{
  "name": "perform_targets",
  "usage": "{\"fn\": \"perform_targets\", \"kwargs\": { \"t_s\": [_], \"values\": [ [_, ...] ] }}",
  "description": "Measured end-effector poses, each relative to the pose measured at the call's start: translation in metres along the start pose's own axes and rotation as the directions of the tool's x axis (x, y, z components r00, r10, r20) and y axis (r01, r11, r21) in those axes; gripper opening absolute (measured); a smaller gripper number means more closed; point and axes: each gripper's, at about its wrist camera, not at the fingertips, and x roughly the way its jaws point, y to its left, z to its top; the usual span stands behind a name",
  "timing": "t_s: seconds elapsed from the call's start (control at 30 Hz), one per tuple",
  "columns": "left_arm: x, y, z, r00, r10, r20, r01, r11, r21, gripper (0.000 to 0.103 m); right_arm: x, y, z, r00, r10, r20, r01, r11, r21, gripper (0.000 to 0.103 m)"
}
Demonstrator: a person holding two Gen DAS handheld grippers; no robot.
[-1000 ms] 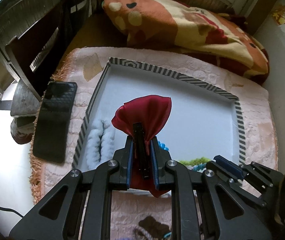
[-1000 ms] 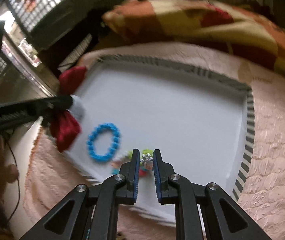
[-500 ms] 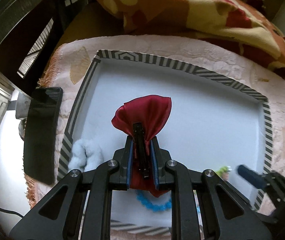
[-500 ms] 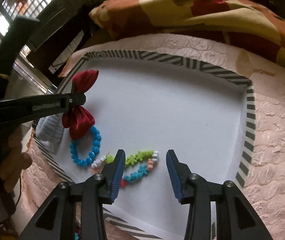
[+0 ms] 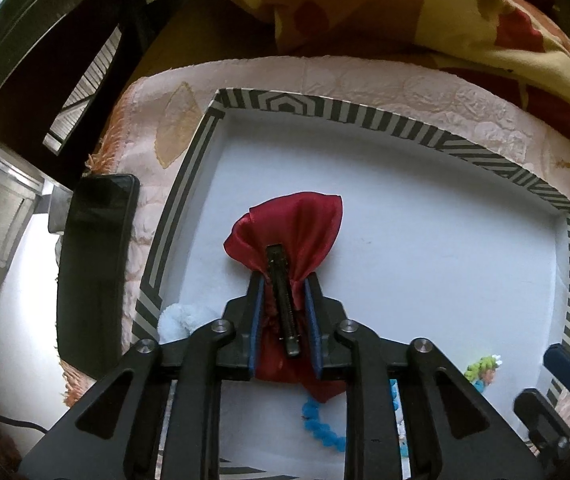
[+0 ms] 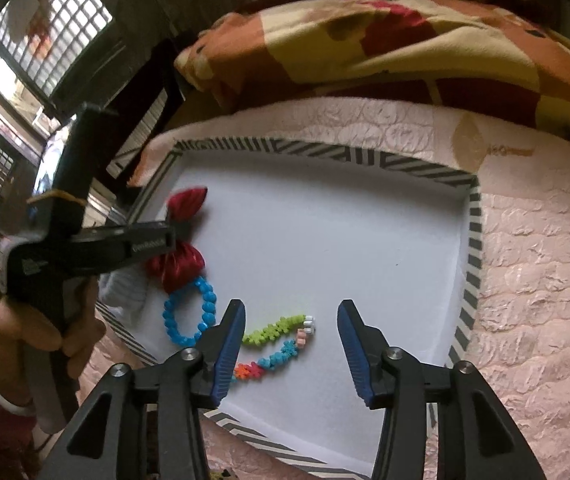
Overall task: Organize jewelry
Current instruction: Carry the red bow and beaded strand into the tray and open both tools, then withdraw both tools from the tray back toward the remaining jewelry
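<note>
Pink bumpy cloth (image 6: 545,280) covers the bed, and a tray (image 6: 473,248) with a black-and-white striped rim sits on it. Nearest, the right gripper (image 6: 289,354) hangs over the tray's near edge with its jaws spread wide and nothing between them. Just past its tips lies a bead string (image 6: 281,340) of green, blue, orange and pink, bent like a hook. Beside it lies a round blue bracelet (image 6: 189,316), and a white fluffy thing (image 6: 125,292) sits at the tray's left edge. These three look put away already. Farther on, the left gripper (image 5: 284,308) pinches a red bow clip (image 5: 289,224) at its middle, over the tray's left side. I think this is the piece left to set down. Its long way runs near to far, with one puffy end pointing at the far rim. Behind all of it is an orange and yellow blanket (image 6: 385,48).
</note>
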Motion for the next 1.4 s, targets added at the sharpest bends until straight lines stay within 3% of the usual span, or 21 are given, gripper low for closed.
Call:
{"fn": "perform_targets", "kwargs": {
  "t_s": [0.13, 0.2, 0.37, 0.83, 1.27, 1.4],
  "values": [
    [-0.008, -0.001, -0.002, 1.0, -0.007, 0.015, 0.007, 1.0, 0.004, 0.034, -0.011, -0.003, -0.003, 1.0, -0.01, 0.014, 0.01, 1.0, 0.017, 0.051],
    [-0.014, 0.0, -0.003, 0.999, -0.017, 0.03, 0.017, 1.0, 0.001, 0.044, -0.018, -0.006, -0.007, 1.0, -0.009, 0.022, 0.009, 1.0, 0.03, 0.051],
    [-0.039, 0.005, -0.011, 0.996, -0.067, 0.066, 0.068, 0.997, -0.02, 0.056, -0.028, -0.001, -0.012, 0.999, -0.015, 0.04, 0.013, 0.999, 0.051, 0.052],
    [-0.093, 0.016, -0.071, 0.986, -0.086, 0.141, 0.081, 0.996, 0.035, 0.056, -0.067, 0.037, -0.042, 0.994, -0.043, 0.105, 0.038, 0.998, 0.053, 0.059],
    [-0.123, 0.042, -0.143, 0.979, -0.106, 0.173, 0.095, 0.993, 0.073, 0.056, -0.086, 0.071, -0.101, 0.987, -0.101, 0.123, 0.091, 0.992, 0.082, 0.061],
    [-0.13, 0.049, -0.163, 0.977, -0.114, 0.183, 0.1, 0.991, 0.084, 0.056, -0.089, 0.079, -0.117, 0.984, -0.133, 0.121, 0.124, 0.989, 0.079, 0.067]
  ]
}}
